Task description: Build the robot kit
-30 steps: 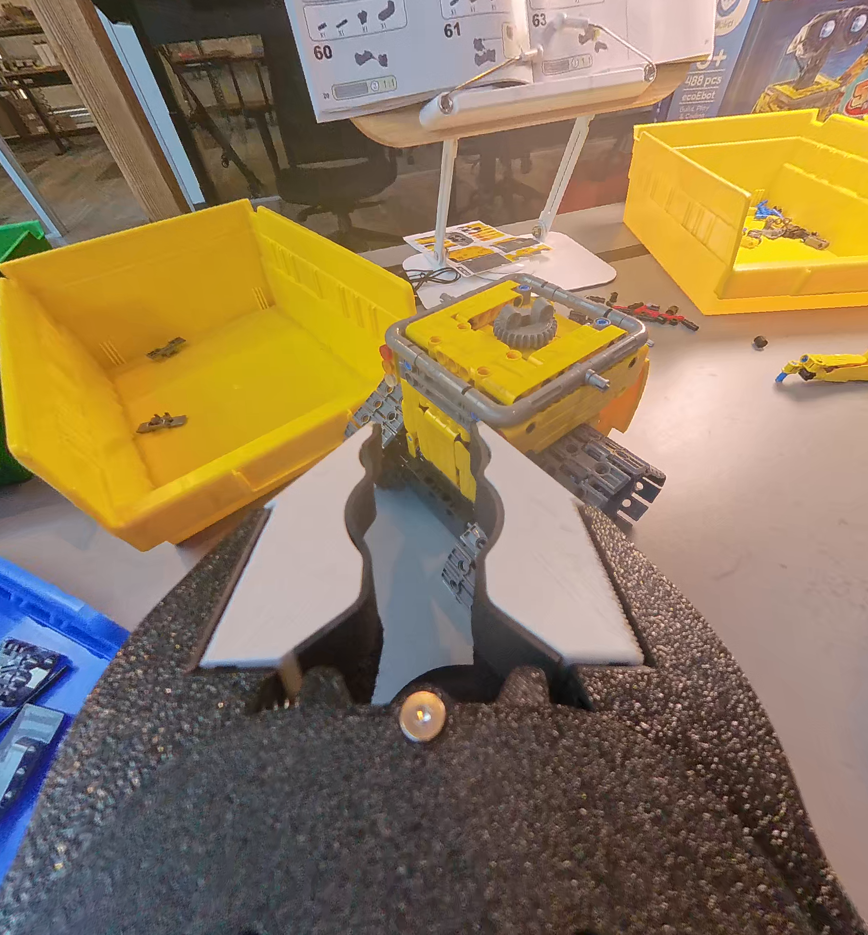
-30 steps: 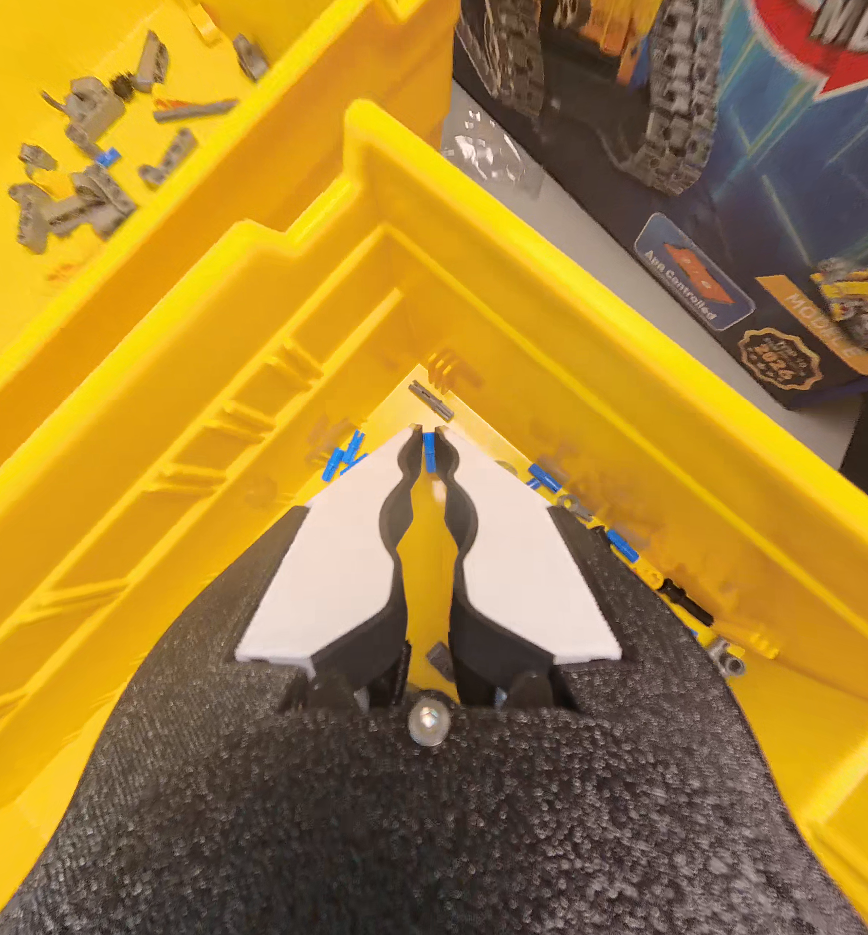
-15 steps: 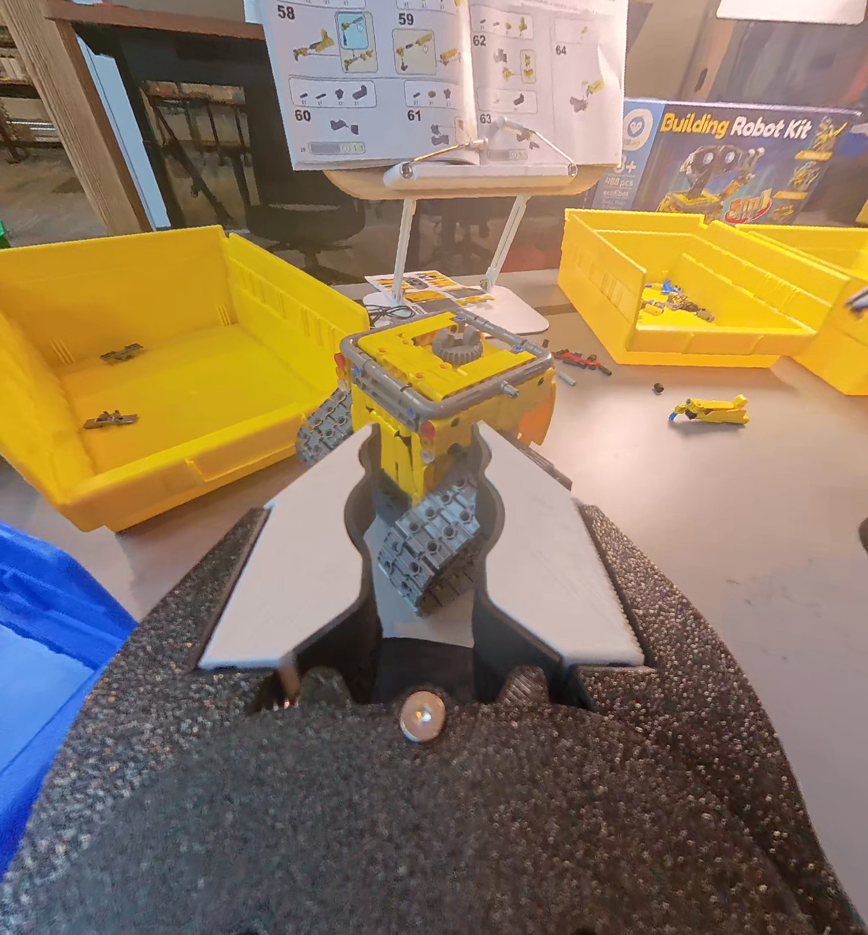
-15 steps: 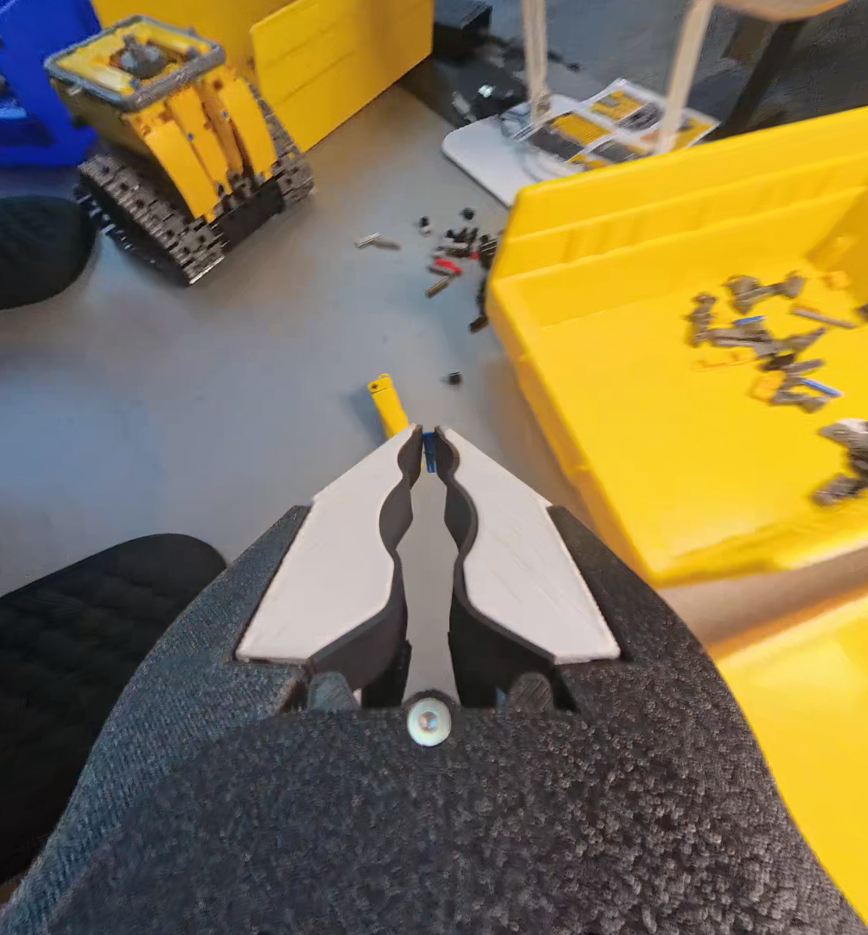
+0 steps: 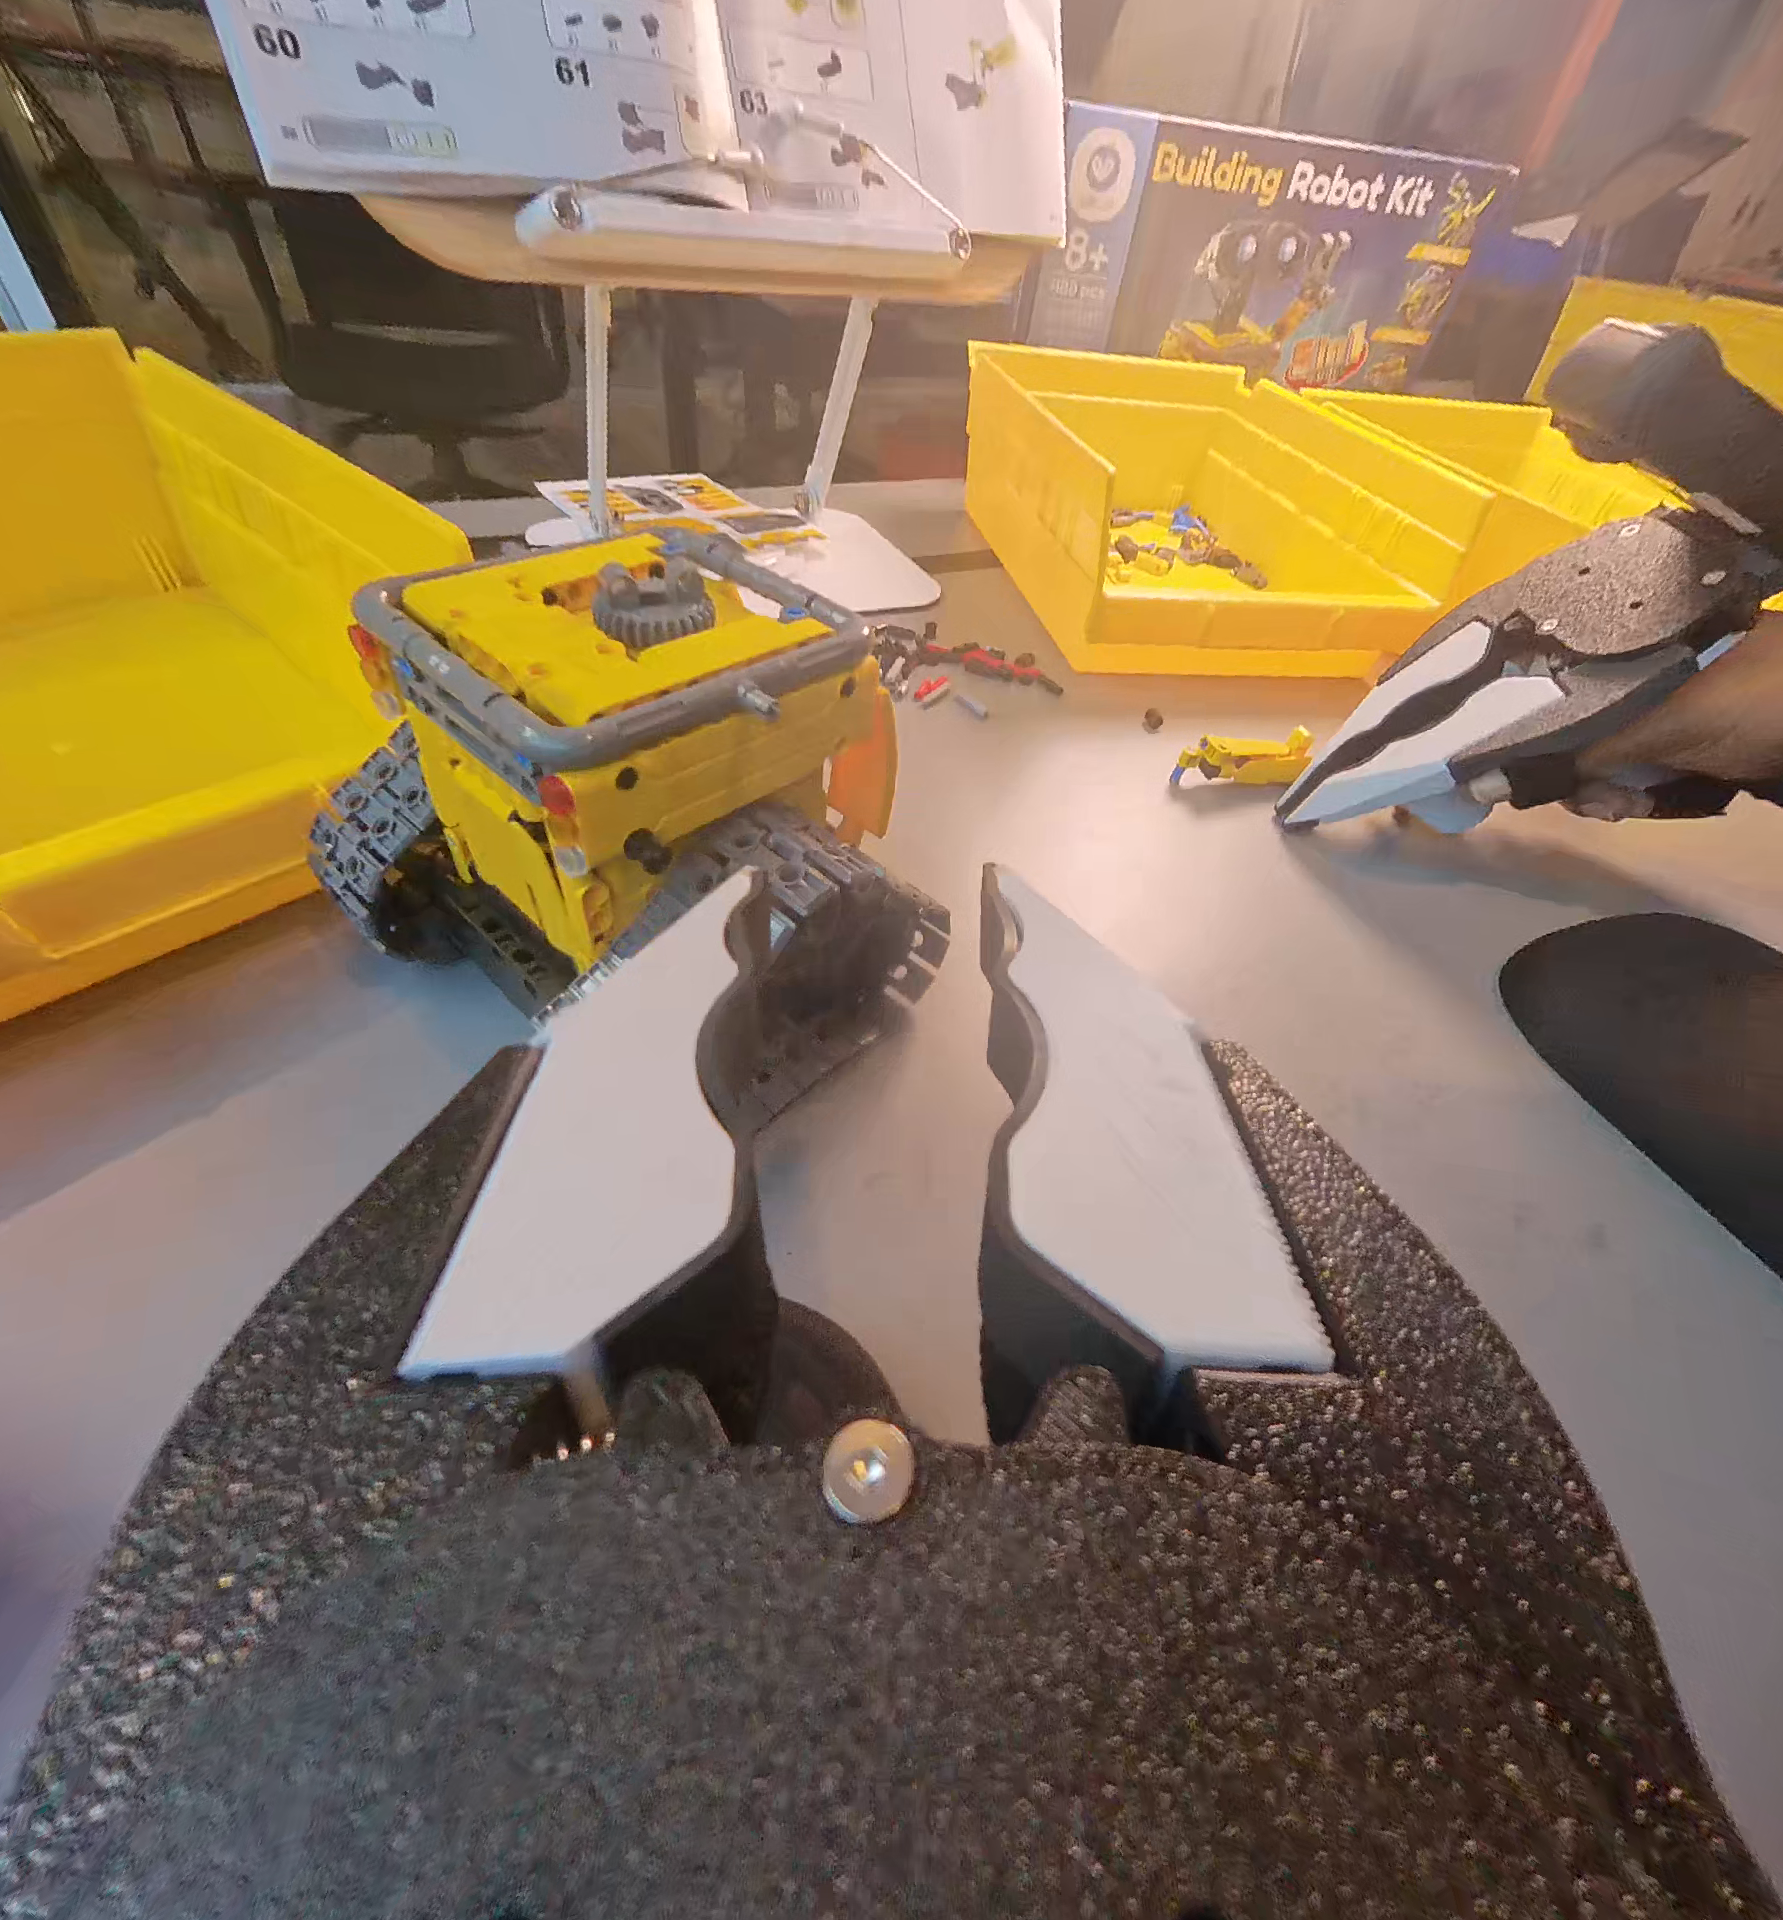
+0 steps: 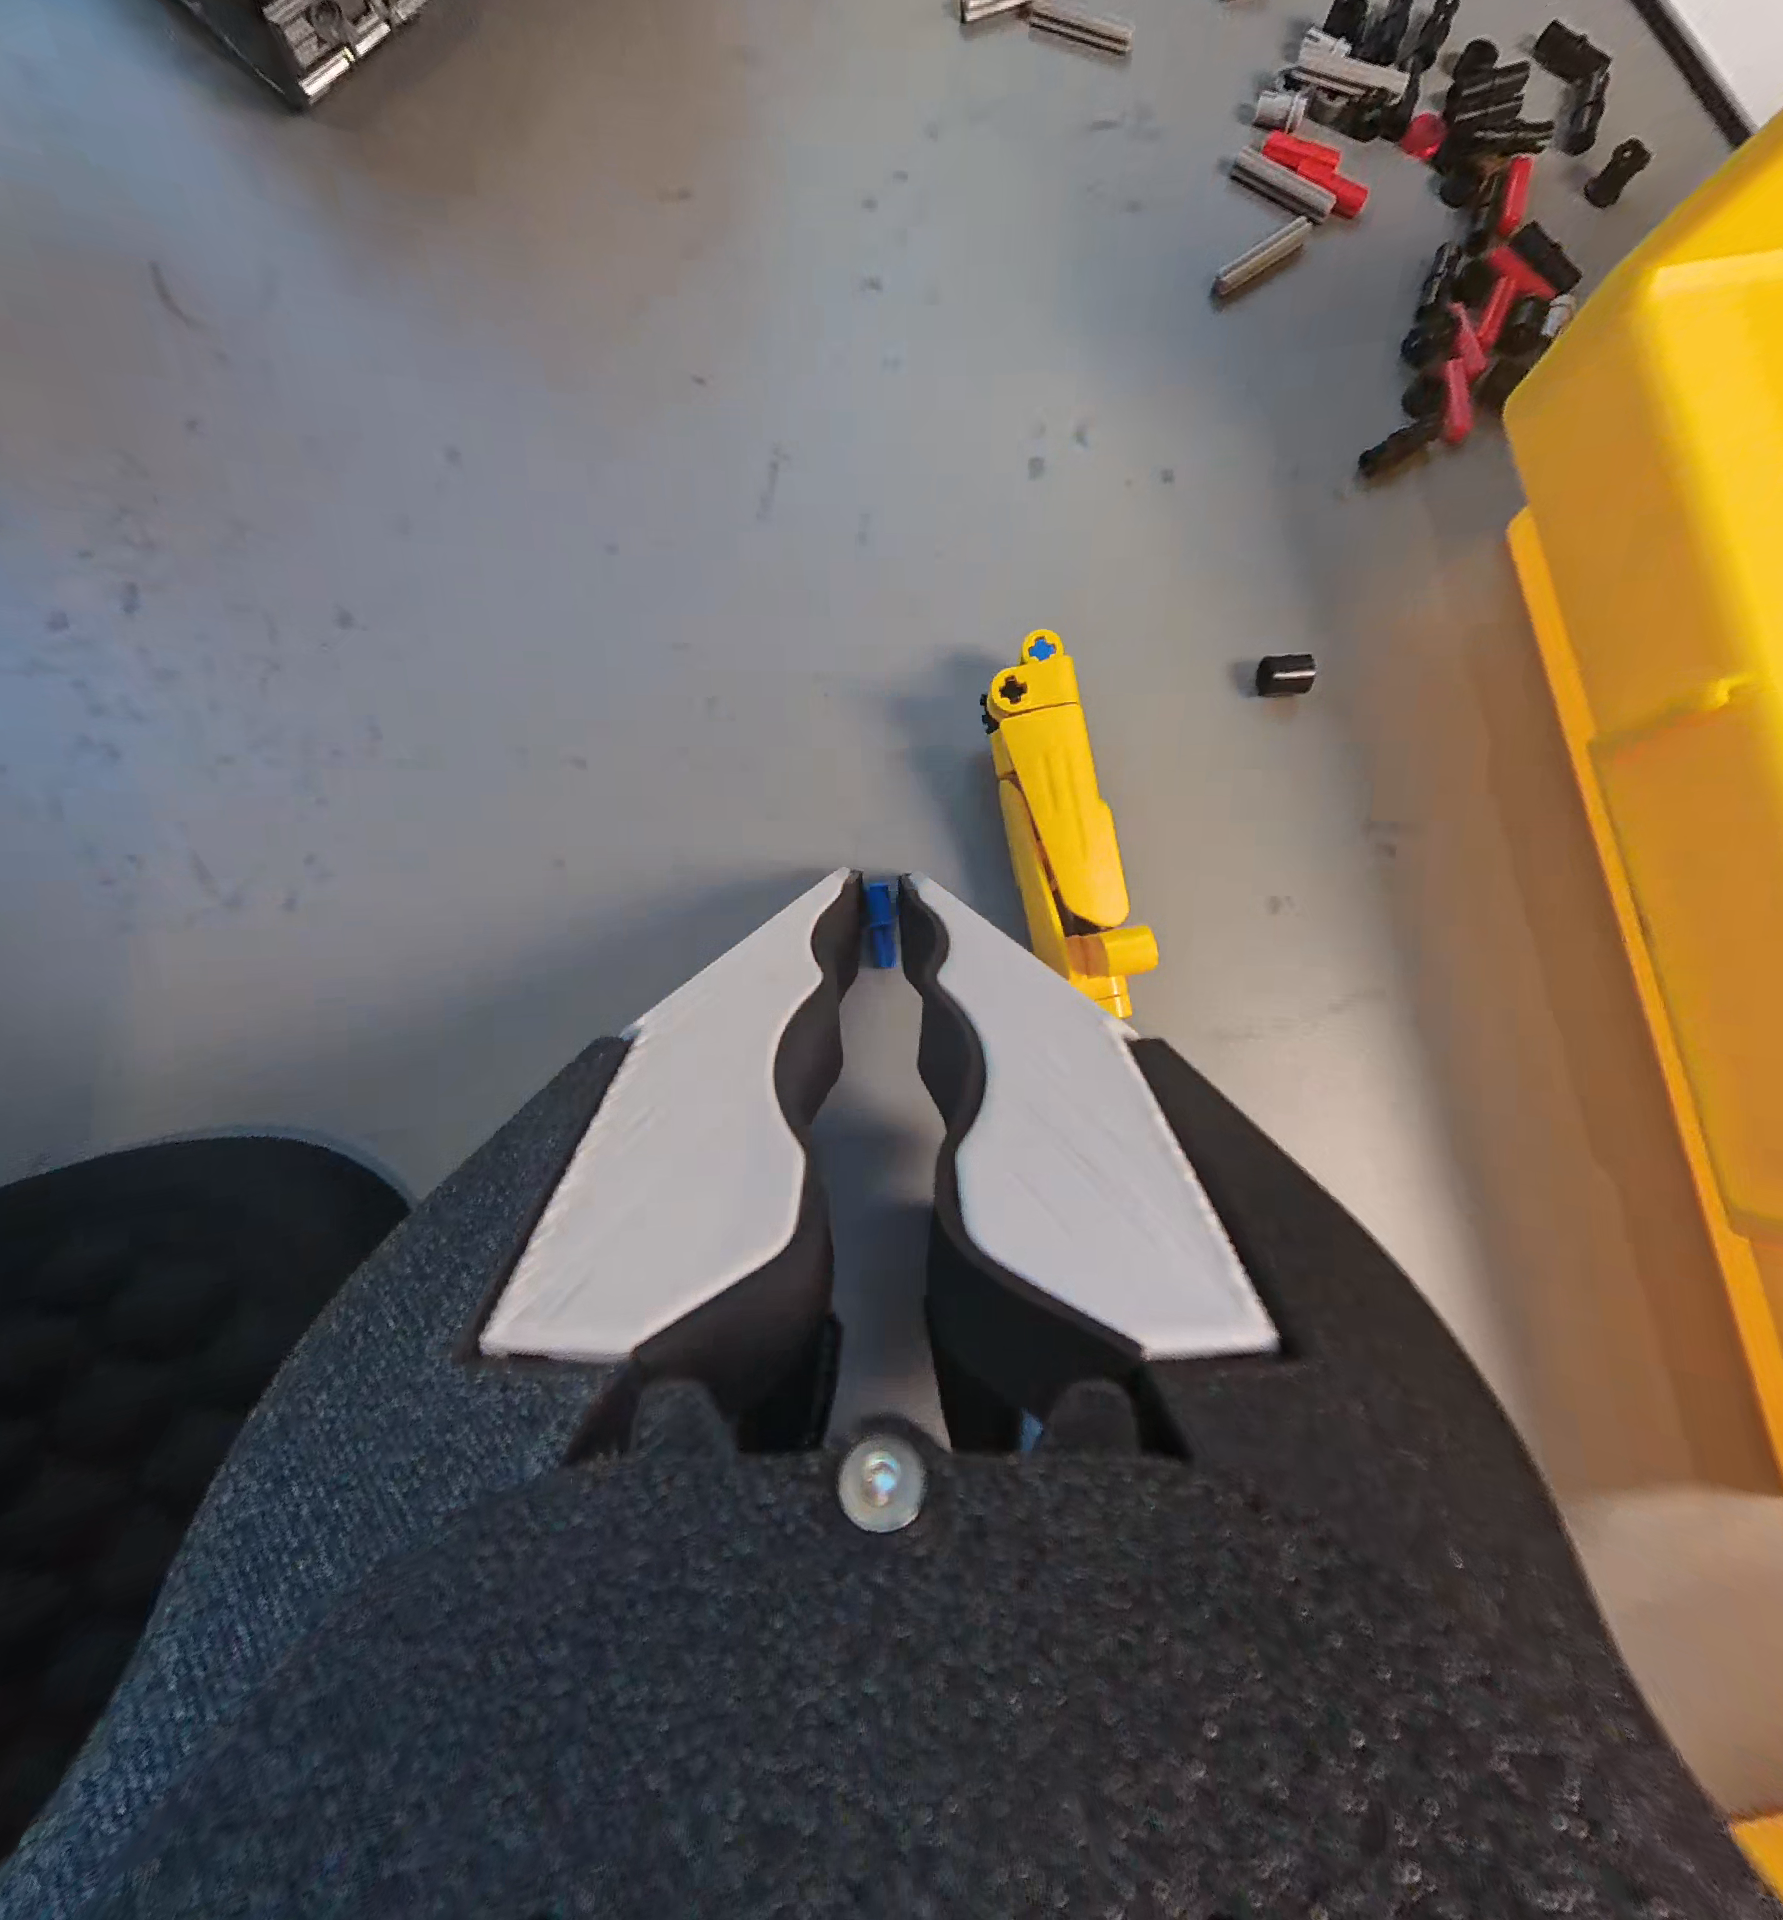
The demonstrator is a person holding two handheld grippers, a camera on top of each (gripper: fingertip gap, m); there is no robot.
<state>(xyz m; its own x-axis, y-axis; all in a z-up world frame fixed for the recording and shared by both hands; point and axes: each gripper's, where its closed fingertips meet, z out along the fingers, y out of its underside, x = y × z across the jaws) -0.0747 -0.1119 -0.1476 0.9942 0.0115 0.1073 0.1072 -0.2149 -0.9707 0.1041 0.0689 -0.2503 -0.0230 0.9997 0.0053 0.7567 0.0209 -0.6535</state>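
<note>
Small blue plastic pin (image 6: pixel 878 918) between gripper (image 6: pixel 878 883) tips

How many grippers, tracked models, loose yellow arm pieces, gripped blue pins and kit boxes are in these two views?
Grippers: 2 (left gripper open, right gripper shut on the blue pin)
Tracked yellow model: 1
Loose yellow arm piece: 1
Blue pin: 1
Kit box: 1
Total: 6
</note>
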